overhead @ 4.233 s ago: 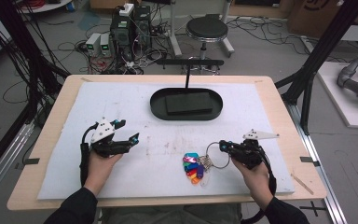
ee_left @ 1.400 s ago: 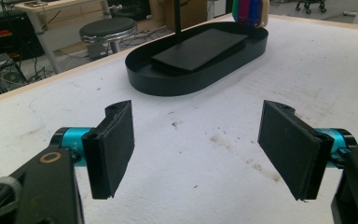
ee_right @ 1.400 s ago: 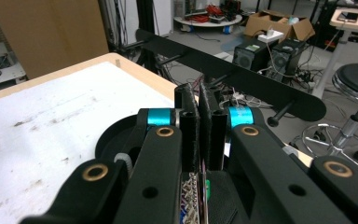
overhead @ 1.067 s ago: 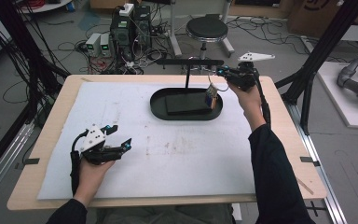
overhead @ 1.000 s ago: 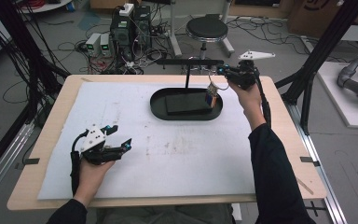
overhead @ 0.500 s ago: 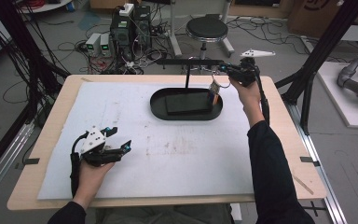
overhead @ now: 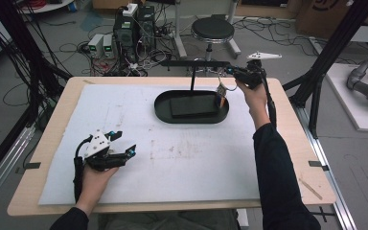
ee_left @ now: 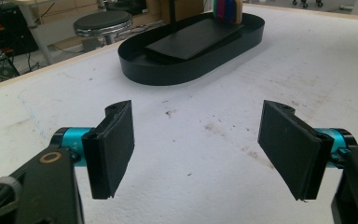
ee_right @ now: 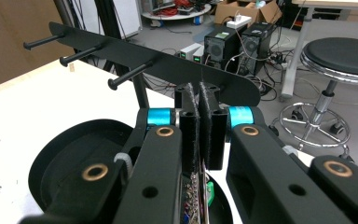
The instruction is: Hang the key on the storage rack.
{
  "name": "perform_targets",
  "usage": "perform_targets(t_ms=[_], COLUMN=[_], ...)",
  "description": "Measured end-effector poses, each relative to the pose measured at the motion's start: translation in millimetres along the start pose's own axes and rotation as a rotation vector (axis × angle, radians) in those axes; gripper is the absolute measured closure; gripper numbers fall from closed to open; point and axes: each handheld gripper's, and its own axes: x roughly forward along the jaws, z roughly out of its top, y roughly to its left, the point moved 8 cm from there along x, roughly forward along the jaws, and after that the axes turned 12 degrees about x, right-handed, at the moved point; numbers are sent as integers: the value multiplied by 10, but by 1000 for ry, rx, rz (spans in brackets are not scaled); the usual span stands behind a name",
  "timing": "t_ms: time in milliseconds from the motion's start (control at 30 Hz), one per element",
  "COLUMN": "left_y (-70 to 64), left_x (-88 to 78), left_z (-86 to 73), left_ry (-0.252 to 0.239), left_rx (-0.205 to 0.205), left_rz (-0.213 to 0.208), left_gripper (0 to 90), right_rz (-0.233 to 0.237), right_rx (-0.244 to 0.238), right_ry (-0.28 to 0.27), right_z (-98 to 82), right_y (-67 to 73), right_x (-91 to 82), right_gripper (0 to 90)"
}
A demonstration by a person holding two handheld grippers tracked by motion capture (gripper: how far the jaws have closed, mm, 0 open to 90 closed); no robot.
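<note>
**K:** While the right gripper [overhead: 231, 72] is up at the rack, where do we stand?

**M:** Lift and carry look done. Its jaws are pressed together on the ring of the key bunch [overhead: 221, 92], and the coloured keys hang free below it, over the right end of the black oval tray [overhead: 166, 111]. In the right gripper view the pads [ee_right: 198, 122] meet with no gap, and a bit of the bunch peeks out underneath.

**K:** On a peg yet?

**M:** I'd say not. The gripper sits right at the right-hand end of the hook bar [overhead: 194, 63]. The three pegs [ee_right: 127, 75] in the right gripper view are all bare, sticking out to the left of the jaws. Can't tell from the high view whether the ring touches the bar.

**K:** So what's left?

**M:** Line the ring up with a peg, slide it on, let go, back off. The nearest peg is my guess for the target.

**K:** Left side?

**M:** Left gripper [overhead: 122, 143] is idle, resting on the white mat [overhead: 182, 158] near the front-left, well apart from the tray. Jaws are spread wide with nothing between them. From its camera the tray and the hanging keys [ee_left: 227, 9] sit far ahead.

**K:** Risk?

**M:** Keys swinging as the ring goes on. Otherwise the last stretch.
</note>
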Motion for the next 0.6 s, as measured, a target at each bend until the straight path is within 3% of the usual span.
perform_targets(t_ms=[433,600], left_y=[-2,-12], left_x=[-16,-8], left_z=[5,8], left_ry=[-1,-3], left_rx=[6,7], left_rz=[3,-2], left_gripper=[270,270], right_rz=[-21,-55], right_rx=[-16,-17], right_ry=[-3,-3], right_z=[0,1], right_y=[-5,-38], right_x=[-2,-18], right_gripper=[871,829])
